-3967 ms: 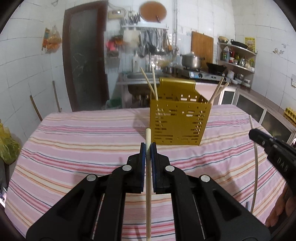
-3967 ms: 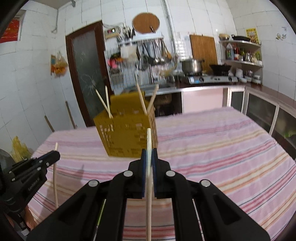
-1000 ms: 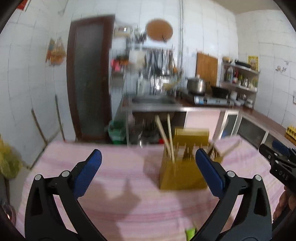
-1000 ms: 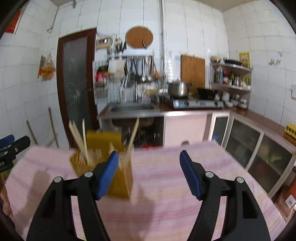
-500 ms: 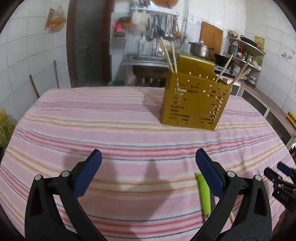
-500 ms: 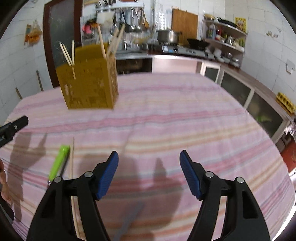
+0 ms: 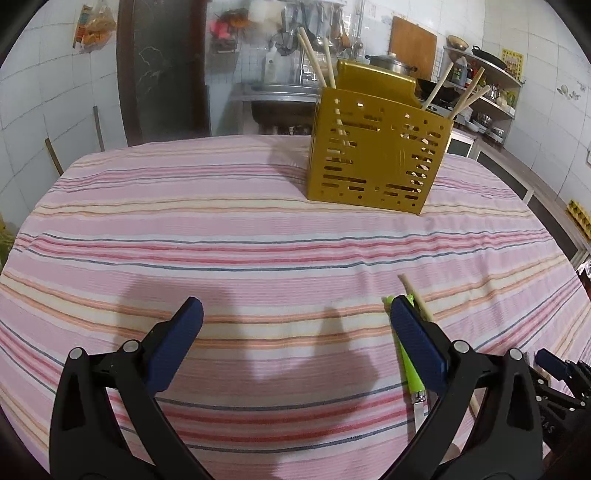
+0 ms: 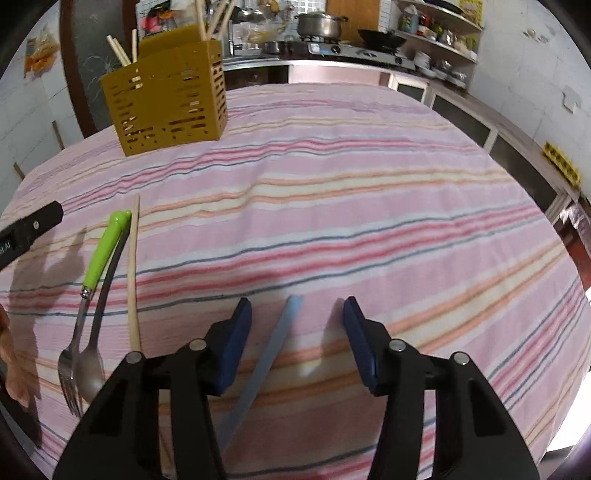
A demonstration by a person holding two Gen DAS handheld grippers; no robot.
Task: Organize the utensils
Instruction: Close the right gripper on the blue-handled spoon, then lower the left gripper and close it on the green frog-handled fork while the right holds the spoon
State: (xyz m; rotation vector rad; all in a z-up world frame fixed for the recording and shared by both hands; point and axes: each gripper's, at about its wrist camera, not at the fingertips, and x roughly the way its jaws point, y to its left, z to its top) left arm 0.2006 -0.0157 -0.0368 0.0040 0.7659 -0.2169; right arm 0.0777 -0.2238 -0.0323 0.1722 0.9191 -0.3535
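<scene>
A yellow slotted utensil holder (image 7: 376,155) stands on the striped tablecloth at the far side, with several chopsticks (image 7: 314,59) in it; it also shows in the right wrist view (image 8: 166,99). My left gripper (image 7: 295,339) is open and empty above the cloth. Beside its right finger lie a green-handled fork (image 7: 408,365) and a chopstick (image 7: 415,299). My right gripper (image 8: 295,339) is open, with a pale blue utensil handle (image 8: 266,365) lying on the cloth between its fingers. To its left lie the green-handled fork (image 8: 99,266), a spoon (image 8: 94,350) and a chopstick (image 8: 133,273).
The table (image 7: 221,229) is covered by a pink striped cloth. Behind it stand a kitchen counter with a stove and pots (image 8: 325,22), shelves (image 7: 480,66) and a dark door (image 7: 162,70). The left gripper's tip (image 8: 29,229) shows at the left edge of the right wrist view.
Both grippers, shut on chopsticks four seconds ago, are now open and empty. They have come down toward the near side of the table, over the loose utensils.
</scene>
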